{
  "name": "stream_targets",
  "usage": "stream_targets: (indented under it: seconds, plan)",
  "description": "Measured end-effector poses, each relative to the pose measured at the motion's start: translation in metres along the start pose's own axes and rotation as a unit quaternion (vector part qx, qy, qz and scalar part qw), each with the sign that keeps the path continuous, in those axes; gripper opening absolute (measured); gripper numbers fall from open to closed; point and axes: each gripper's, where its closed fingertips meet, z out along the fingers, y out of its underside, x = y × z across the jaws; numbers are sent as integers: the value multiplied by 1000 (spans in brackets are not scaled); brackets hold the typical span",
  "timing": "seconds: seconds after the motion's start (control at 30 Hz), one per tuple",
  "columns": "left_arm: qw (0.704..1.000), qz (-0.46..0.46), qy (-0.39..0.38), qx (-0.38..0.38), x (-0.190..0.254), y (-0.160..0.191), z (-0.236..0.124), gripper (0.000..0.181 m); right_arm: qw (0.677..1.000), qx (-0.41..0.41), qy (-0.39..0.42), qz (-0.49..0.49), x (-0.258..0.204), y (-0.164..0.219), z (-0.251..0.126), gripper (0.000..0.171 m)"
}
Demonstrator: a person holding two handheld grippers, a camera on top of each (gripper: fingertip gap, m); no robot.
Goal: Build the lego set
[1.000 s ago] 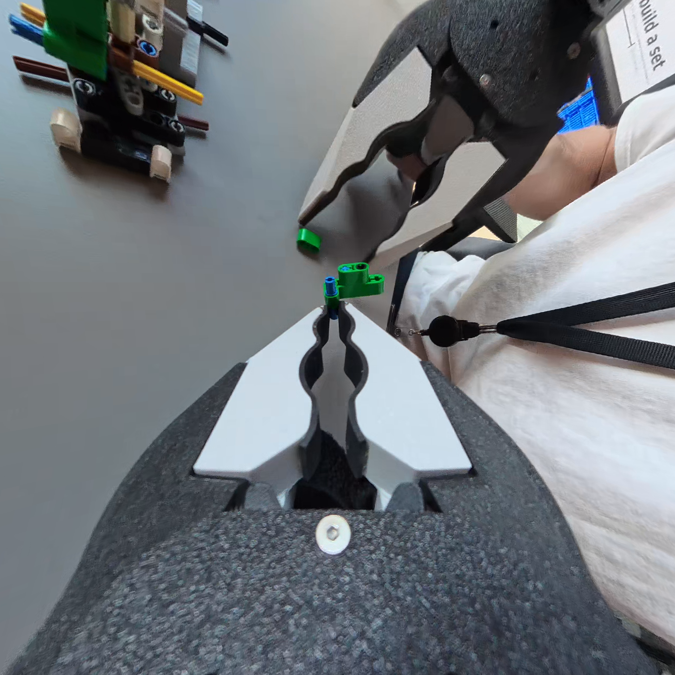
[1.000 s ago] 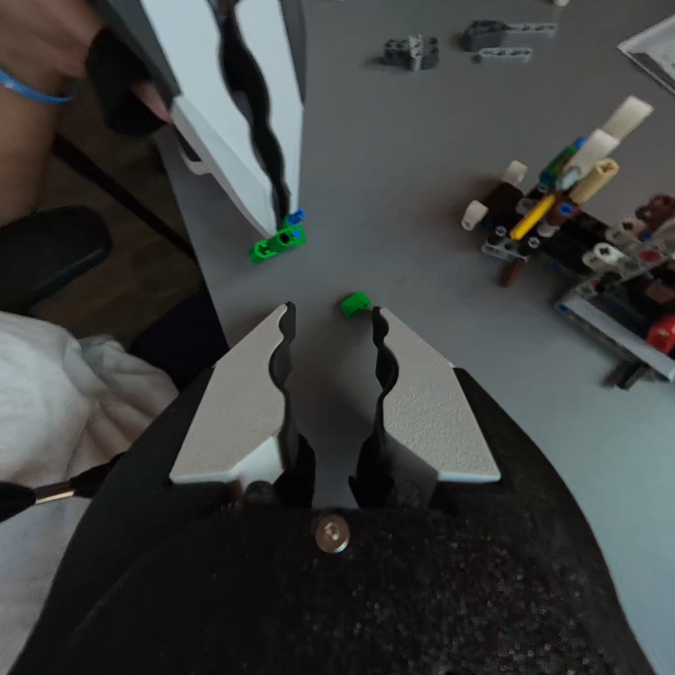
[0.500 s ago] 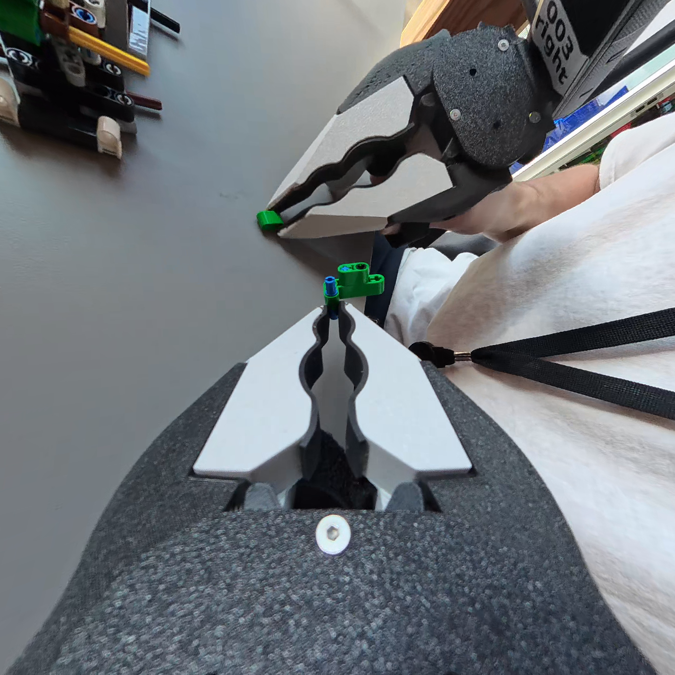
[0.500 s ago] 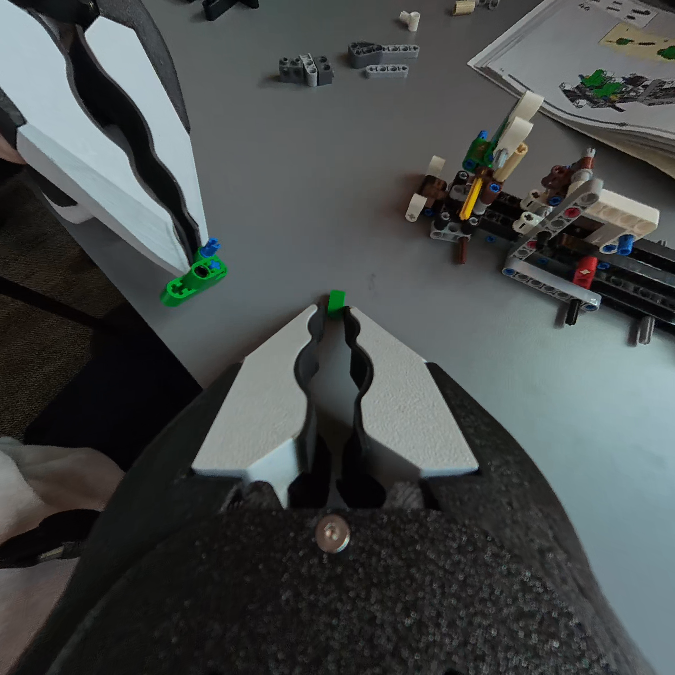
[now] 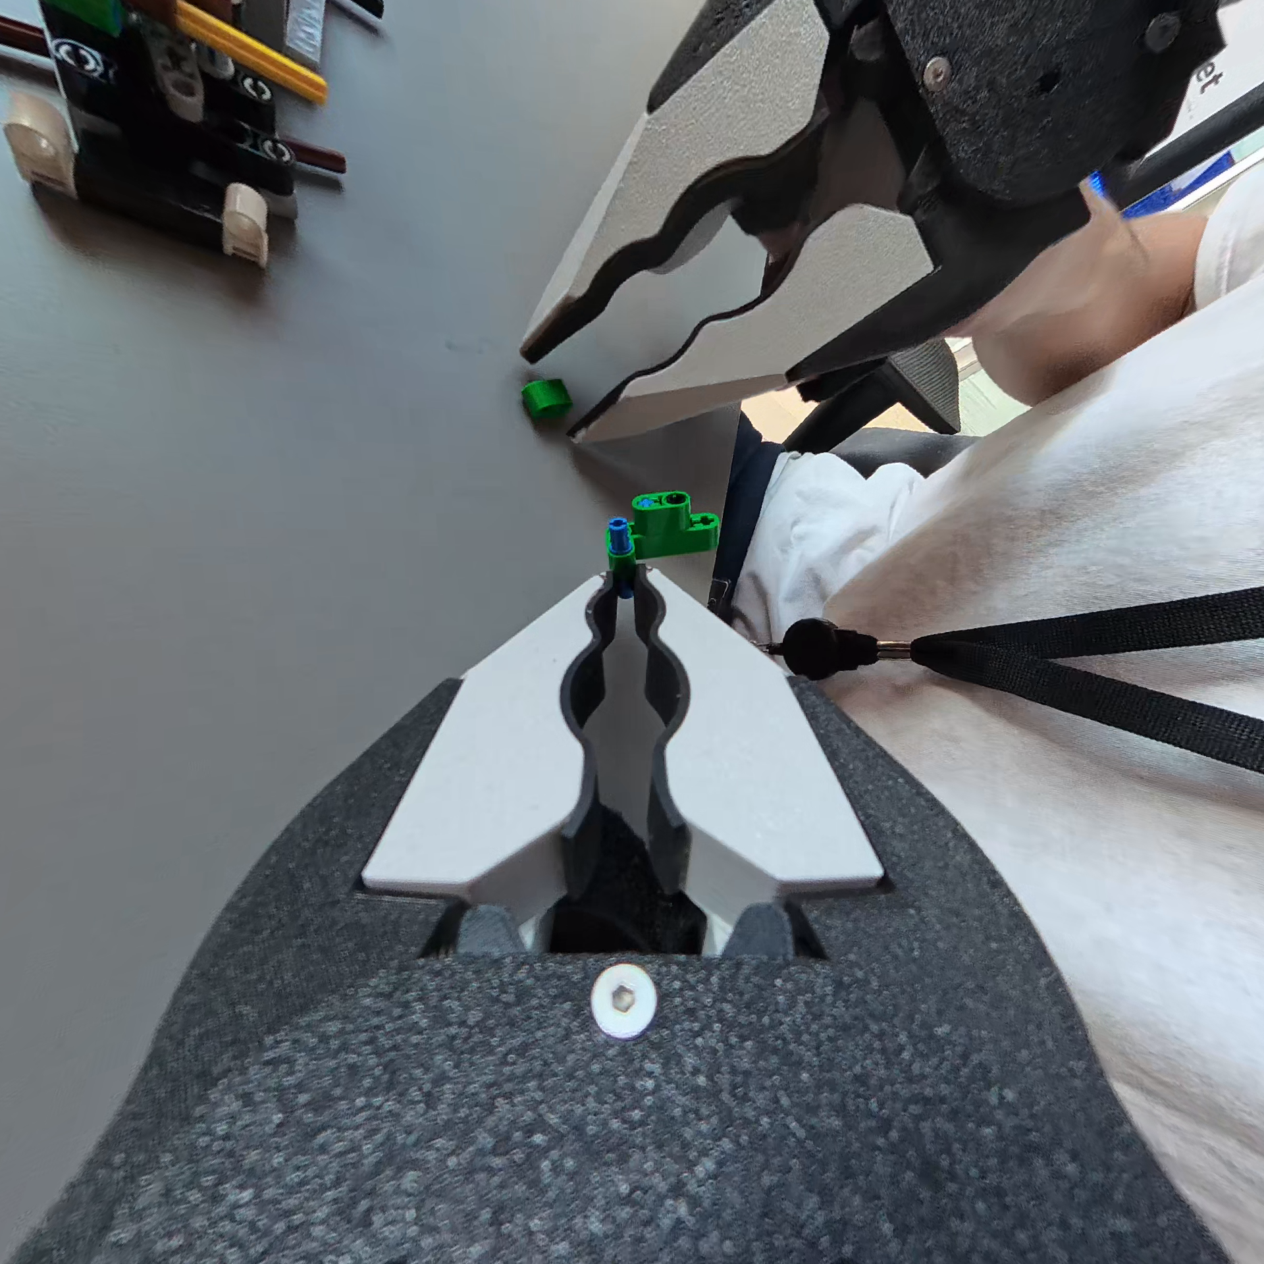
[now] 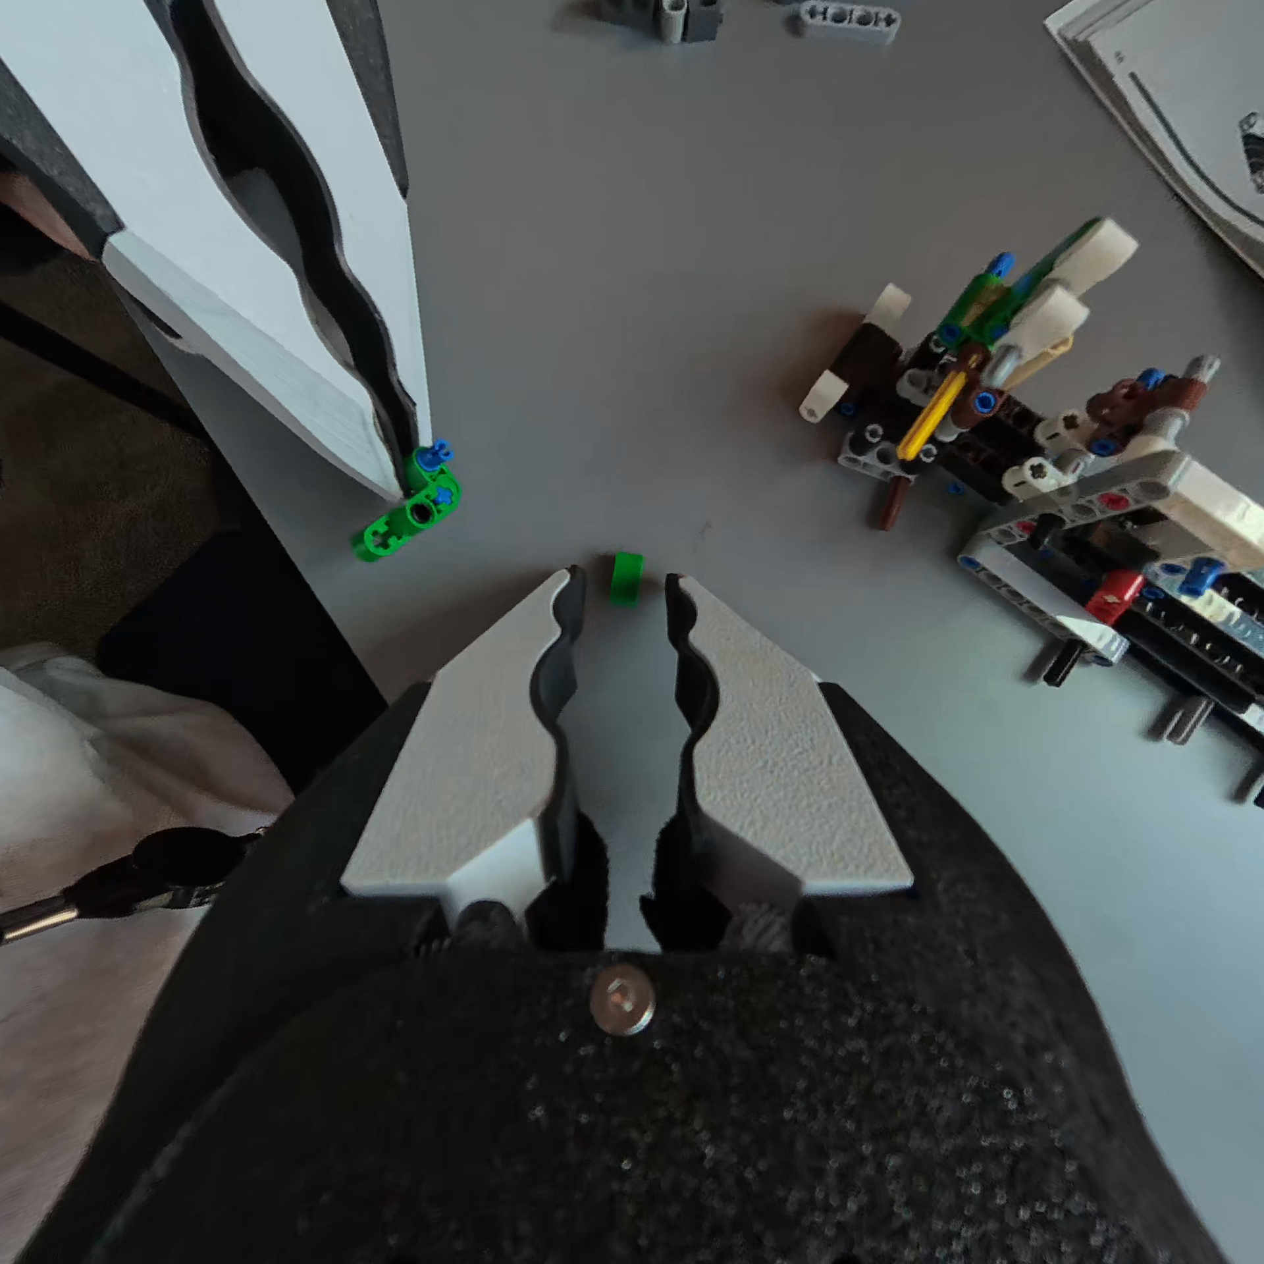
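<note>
Fingertips of my left gripper [image 5: 622, 581] are pinched together on a small green bracket [image 5: 667, 530] with a blue pin [image 5: 619, 535] through it, held up above the grey counter [image 5: 273, 547] near its edge, close to my white shirt [image 5: 1026, 786] and a black strap [image 5: 1094, 677]. From the right wrist view the same bracket [image 6: 410, 509] hangs at the tip of that gripper.

My right gripper [image 6: 622, 581] has its jaws apart, and a small green block [image 6: 626, 578] lies on the counter between the two tips, touching neither as far as I can tell. In the left wrist view the block [image 5: 547, 398] sits just beside the lower tip.

Farther out on the counter stands the half-built model [image 6: 1026, 438], with black, white, brown and yellow parts. Beyond it lie loose grey pieces [image 6: 845, 17] and the instruction booklet [image 6: 1176, 116] at the far right.
</note>
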Motion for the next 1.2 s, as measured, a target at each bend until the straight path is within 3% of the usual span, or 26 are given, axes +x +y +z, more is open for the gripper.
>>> stream_targets:
  seconds: [0.03,0.23,0.4,0.47,0.53,0.6,0.67,0.7,0.8,0.97,1.2]
  plan:
    - [1000,0,-1,0,0,0,0,3,1000,-16,-3,-3,-1,-1,1,23]
    - [1000,-1,4,1,2,2,-1,3,996,-85,21,-27,4,-3,5,17]
    - [1000,-3,7,5,1,0,-2,3,995,-88,17,-38,3,-5,6,7]
    - [999,-3,24,22,5,-6,-4,3,999,-25,10,-32,5,-22,0,7]
    - [996,-7,70,62,17,-18,-9,3,993,110,-48,6,2,-56,-16,7]
    - [984,0,136,114,33,-33,-19,1,946,272,-172,50,-14,-89,-44,6]
    - [965,-2,208,159,50,-46,-31,3,866,411,-261,108,-15,-112,-77,6]
    - [957,3,231,176,55,-52,-36,3,830,445,-310,126,-18,-116,-89,6]
    - [927,-15,299,228,67,-69,-49,1,774,483,-380,154,-25,-121,-97,6]
    - [900,-23,356,252,84,-82,-57,3,724,495,-448,172,-35,-126,-105,6]
    - [897,-26,358,260,83,-83,-58,2,700,496,-481,182,-34,-120,-109,6]
